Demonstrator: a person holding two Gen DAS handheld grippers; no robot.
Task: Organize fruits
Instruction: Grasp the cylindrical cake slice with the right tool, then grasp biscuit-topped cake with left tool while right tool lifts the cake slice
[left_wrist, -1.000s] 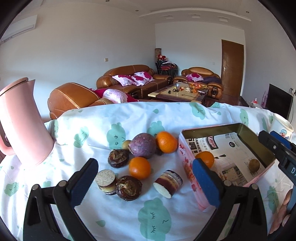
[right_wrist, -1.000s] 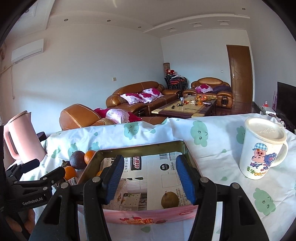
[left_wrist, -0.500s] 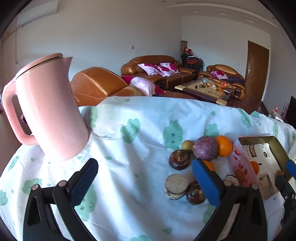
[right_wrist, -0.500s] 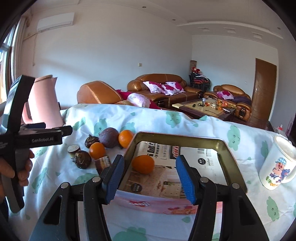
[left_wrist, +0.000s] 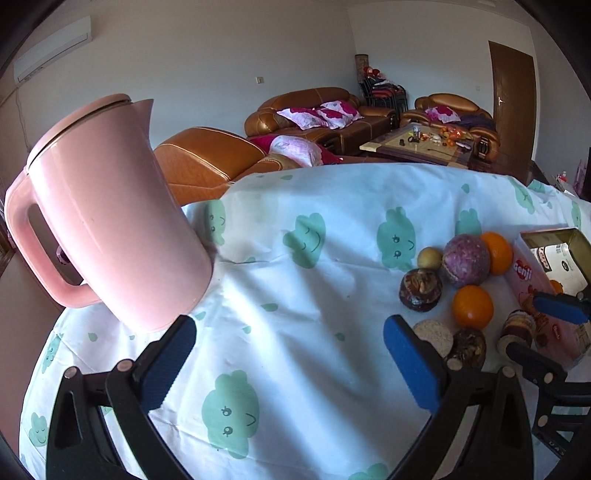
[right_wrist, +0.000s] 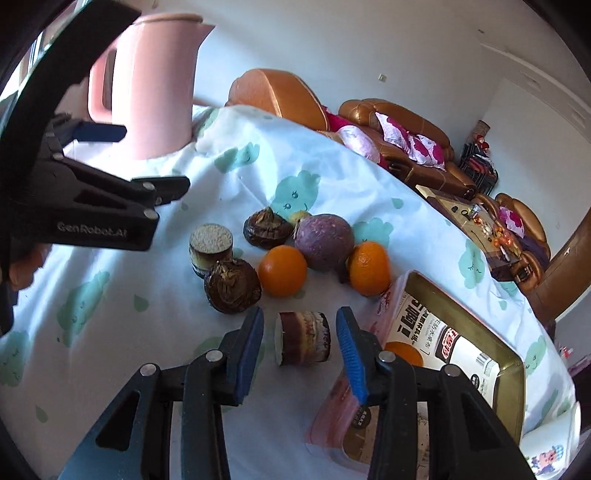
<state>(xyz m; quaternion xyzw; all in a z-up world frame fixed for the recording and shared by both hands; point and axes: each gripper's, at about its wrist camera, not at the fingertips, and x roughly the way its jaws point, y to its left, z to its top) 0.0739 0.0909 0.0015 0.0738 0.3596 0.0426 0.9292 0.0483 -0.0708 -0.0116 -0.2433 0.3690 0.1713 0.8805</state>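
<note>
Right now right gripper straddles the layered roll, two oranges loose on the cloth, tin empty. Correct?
Not quite: the tin isn't empty, an orange sits in it, per the right wrist view. The rest holds: right gripper, jaws closing, straddles the roll.

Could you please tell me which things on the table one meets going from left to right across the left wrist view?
Pink kettle → dark brown fruit → purple fruit → far orange → metal tin

Bright daylight from left, soft shadows, strong fisheye warp, dark vignette corners, mostly sharp.
</note>
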